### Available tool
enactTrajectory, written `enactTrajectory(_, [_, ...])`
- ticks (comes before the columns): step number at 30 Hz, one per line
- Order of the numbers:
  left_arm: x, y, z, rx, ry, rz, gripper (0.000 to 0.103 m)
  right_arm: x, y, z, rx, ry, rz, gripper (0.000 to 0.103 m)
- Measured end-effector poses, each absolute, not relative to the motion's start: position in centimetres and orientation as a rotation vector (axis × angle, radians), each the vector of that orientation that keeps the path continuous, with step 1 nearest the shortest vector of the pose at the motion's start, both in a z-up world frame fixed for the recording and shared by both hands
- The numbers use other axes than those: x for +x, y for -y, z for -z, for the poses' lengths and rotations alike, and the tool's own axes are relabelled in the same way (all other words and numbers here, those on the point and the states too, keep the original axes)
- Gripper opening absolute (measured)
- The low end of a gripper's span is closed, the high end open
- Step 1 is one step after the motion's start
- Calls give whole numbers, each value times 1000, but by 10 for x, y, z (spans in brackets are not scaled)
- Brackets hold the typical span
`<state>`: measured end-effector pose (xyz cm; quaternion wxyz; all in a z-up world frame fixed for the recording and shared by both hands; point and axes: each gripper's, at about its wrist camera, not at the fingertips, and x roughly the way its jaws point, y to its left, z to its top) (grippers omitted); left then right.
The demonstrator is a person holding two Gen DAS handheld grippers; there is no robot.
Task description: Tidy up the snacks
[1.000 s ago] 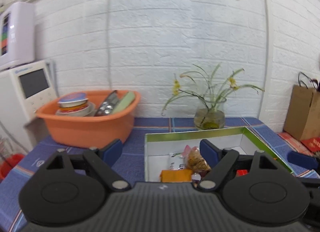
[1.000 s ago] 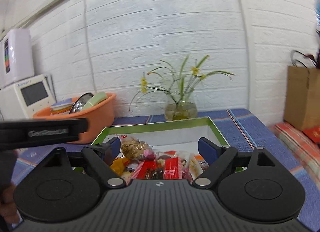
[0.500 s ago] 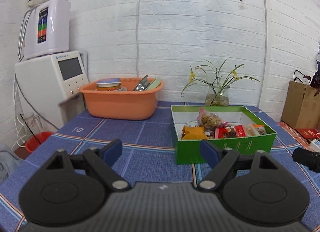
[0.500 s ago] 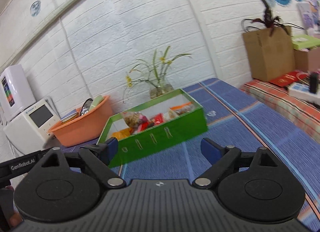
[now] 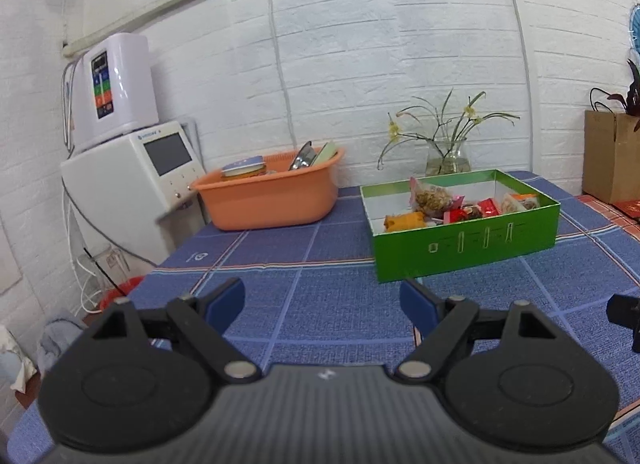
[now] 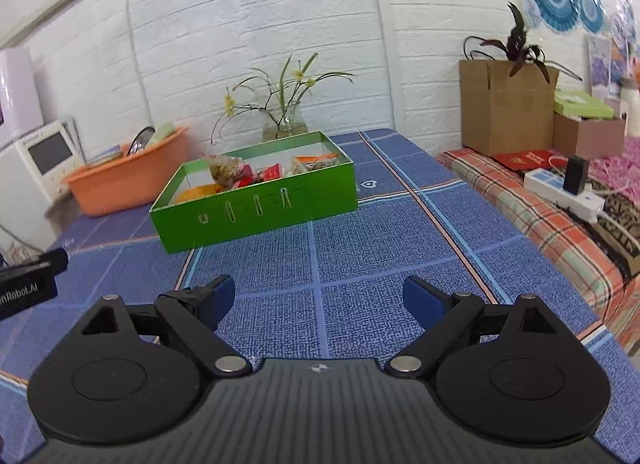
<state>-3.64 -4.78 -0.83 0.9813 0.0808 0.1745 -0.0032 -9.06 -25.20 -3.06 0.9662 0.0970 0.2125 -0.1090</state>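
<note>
A green box (image 5: 464, 244) stands on the blue checked tablecloth, and it also shows in the right wrist view (image 6: 256, 212). Several snack packets (image 5: 460, 208) lie inside it, also seen from the right wrist (image 6: 256, 176). My left gripper (image 5: 322, 302) is open and empty, low over the cloth, well in front of the box. My right gripper (image 6: 318, 298) is open and empty, likewise short of the box. The left tool's body (image 6: 28, 280) shows at the left edge of the right wrist view.
An orange basin (image 5: 268, 196) with dishes stands left of the box. A glass vase of flowers (image 5: 446, 156) stands behind it by the brick wall. White appliances (image 5: 124, 168) stand at the table's left end. A brown cardboard box (image 6: 504, 108) and a power strip (image 6: 564, 192) lie to the right.
Both grippers have pulled back from over the green box to the near part of the table. They stayed open and empty. The snacks stay in the box.
</note>
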Motion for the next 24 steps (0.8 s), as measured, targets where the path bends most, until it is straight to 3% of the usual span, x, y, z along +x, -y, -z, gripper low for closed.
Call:
enactTrajectory(6, [-32,31,6,29,-434,84,83,-91,243,38,181,-457,195,103])
enactTrajectory(24, [-34,35,11,56,-451,65,83,-92,225,45,129,-475,157,103])
